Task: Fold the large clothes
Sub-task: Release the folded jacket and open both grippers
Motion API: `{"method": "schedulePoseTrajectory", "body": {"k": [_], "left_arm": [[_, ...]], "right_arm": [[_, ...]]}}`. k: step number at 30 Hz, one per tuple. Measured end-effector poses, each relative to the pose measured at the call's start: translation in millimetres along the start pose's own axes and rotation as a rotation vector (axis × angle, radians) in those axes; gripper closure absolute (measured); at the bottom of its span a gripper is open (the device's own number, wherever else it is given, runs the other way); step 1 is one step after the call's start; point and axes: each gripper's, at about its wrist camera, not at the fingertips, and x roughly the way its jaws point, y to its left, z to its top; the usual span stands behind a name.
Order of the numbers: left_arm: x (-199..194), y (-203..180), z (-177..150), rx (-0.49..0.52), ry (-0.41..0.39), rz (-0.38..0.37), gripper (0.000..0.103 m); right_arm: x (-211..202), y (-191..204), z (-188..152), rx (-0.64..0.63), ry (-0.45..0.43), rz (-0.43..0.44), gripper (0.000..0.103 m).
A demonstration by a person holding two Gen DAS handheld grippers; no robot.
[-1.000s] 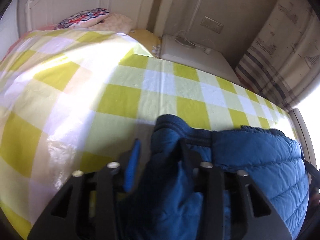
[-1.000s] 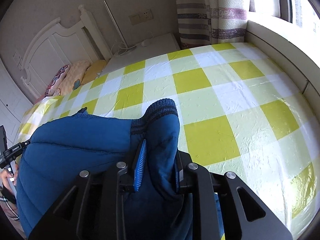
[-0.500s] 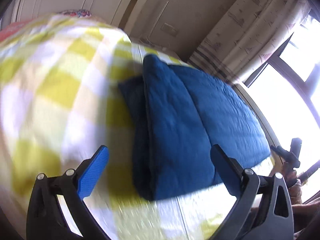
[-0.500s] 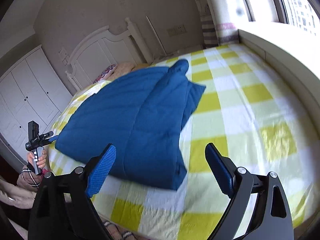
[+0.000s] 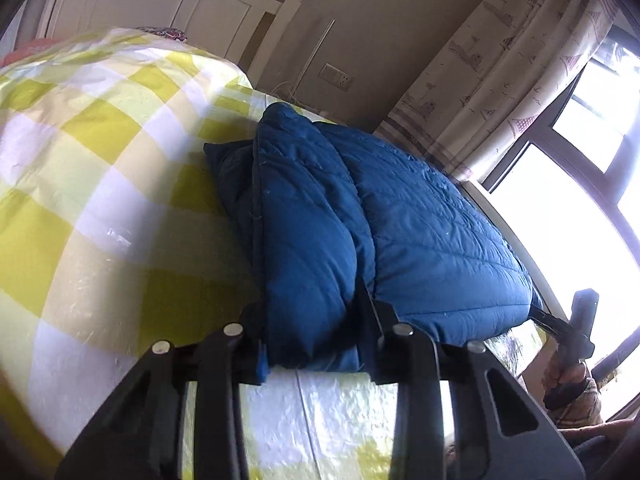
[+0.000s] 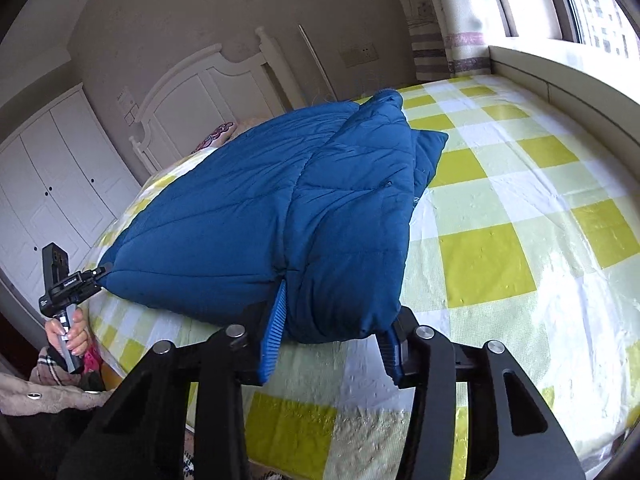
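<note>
The blue jacket lies folded on the bed, its near hem along the foot edge at 6 o'clock and its collar end pointing to the headboard at 12.

The left tongs have just been closing and now pinch the folded left corner of the hem, pads pressed into the padding. The right tongs have also just been closing and clamp the right corner of the same hem, blue pads on either side of the bulge.

In the right view, the checked sheet from 1 to 5 o'clock of the jacket is bare as far as the window ledge. In the left view, the sheet from 7 to 11 o'clock is bare too. A strip of sheet shows between the hem and the bed's foot edge.

A pillow sits at the head, beyond the jacket. The wardrobe stands well apart at 9 o'clock in the right view, the curtain at 1 o'clock in the left.
</note>
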Motion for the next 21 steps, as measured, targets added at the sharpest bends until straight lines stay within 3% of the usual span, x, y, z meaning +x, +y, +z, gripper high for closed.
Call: {"method": "schedulePoseTrajectory", "body": {"k": [6, 10, 12, 14, 16, 18, 20, 21], "left_arm": [[-48, -11, -40, 0.054, 0.02, 0.027, 0.071], [-66, -8, -58, 0.05, 0.028, 0.026, 0.066], [-71, -6, -64, 0.049, 0.043, 0.033, 0.057], [-74, -5, -64, 0.054, 0.047, 0.054, 0.036], [-86, -7, -61, 0.09, 0.03, 0.095, 0.021], [-108, -17, -52, 0.151, -0.054, 0.165, 0.015], [-128, -29, -38, 0.196, -0.147, 0.173, 0.003], [-137, -40, -24, 0.227, -0.209, 0.151, 0.002]], "right_arm": [[-32, 11, -20, -0.046, 0.052, 0.033, 0.064], [-47, 14, -40, -0.044, 0.064, 0.042, 0.064], [-52, 13, -45, -0.041, 0.07, 0.033, 0.06], [-56, 9, -42, -0.036, 0.094, 0.0, 0.049], [-73, 10, -34, -0.056, 0.054, -0.073, 0.029], [-89, 13, -19, -0.071, -0.024, -0.104, 0.019], [-105, 29, 2, -0.104, -0.115, -0.098, 0.019], [-107, 41, 15, -0.132, -0.149, -0.095, 0.019]]}}
